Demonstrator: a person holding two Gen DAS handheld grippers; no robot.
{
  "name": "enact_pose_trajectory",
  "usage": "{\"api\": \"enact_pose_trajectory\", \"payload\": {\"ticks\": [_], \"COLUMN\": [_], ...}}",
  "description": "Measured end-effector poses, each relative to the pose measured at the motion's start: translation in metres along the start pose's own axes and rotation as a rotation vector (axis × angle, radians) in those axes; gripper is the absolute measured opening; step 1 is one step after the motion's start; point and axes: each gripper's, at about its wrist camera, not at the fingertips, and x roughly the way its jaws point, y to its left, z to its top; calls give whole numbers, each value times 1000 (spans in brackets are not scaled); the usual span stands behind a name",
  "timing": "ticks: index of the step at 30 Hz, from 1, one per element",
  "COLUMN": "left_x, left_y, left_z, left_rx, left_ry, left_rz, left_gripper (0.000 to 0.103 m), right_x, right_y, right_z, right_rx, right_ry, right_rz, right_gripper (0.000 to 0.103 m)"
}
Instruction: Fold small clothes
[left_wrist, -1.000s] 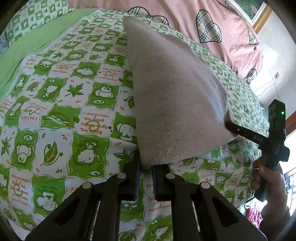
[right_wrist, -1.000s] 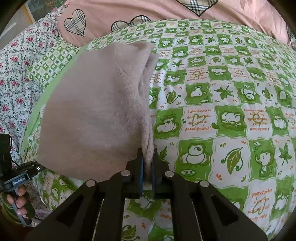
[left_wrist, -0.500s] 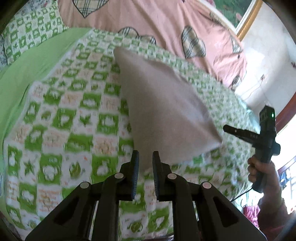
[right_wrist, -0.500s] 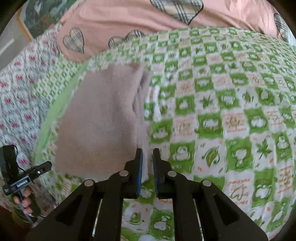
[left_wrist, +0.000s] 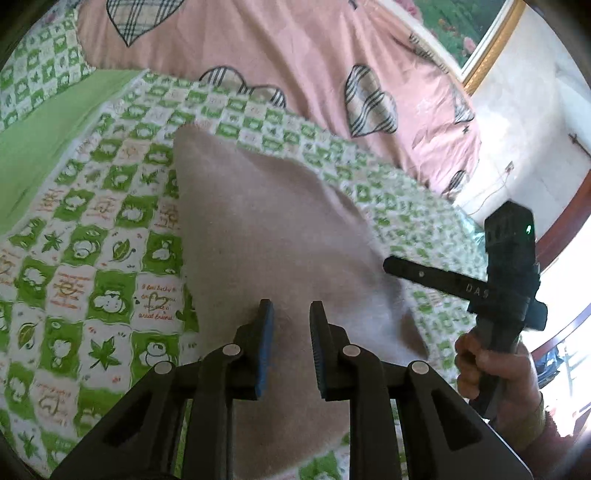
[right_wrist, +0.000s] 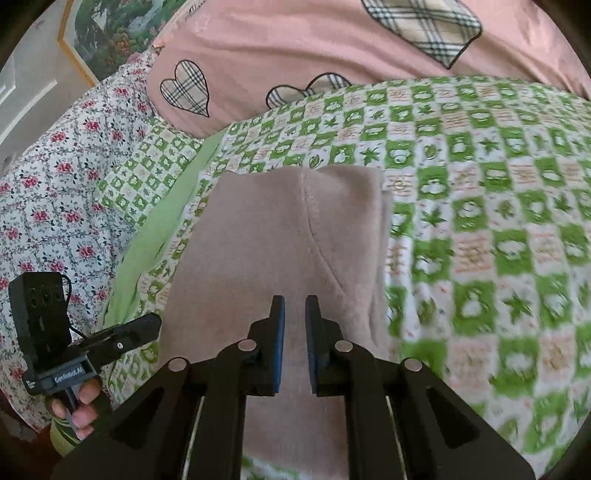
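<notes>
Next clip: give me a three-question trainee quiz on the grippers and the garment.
1. True or false: the left gripper is clamped on the beige garment.
2. What lies under the garment? A) green checked sheet B) wooden table C) tiled floor
3. Fill in: the right gripper is ____.

Key: 1 false, it is open with the cloth showing through the gap; 2 A, the sheet; 3 open.

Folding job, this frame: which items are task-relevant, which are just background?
In play:
- beige garment
- left gripper, open
- right gripper, open

Background:
- green checked bedsheet
- pink heart quilt
- floral bedding
- framed picture
</notes>
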Motion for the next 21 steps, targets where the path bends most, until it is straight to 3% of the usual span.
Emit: {"api": "enact_pose_trajectory", "payload": {"ticks": [1,3,7,10,16,21], "left_x": [7,23,32,30,5,-16], "left_y": [3,10,16,14,3,-9], "left_z": [-1,-6,-10,-10,-26,-53], "left_rx": [-1,-13,-23,-17,-5,36], "left_ry": [19,56,50,46,31,39], "left_rz": [12,32,3,4,22,43], "left_gripper": [19,7,7,6,9,16], "right_x": [9,24,39,38,18,-22], "right_y": [-3,-14,-31,-36,-29,-5], "right_z": [1,1,0,2,-8,-38], "right_rx": [-8,3,17,42,47,-9], "right_ry": [19,56,68,65,37,7], "right_rz": [-25,-48,-51,-38,-33,15], "right_gripper": [12,11,0,0,2,4]}}
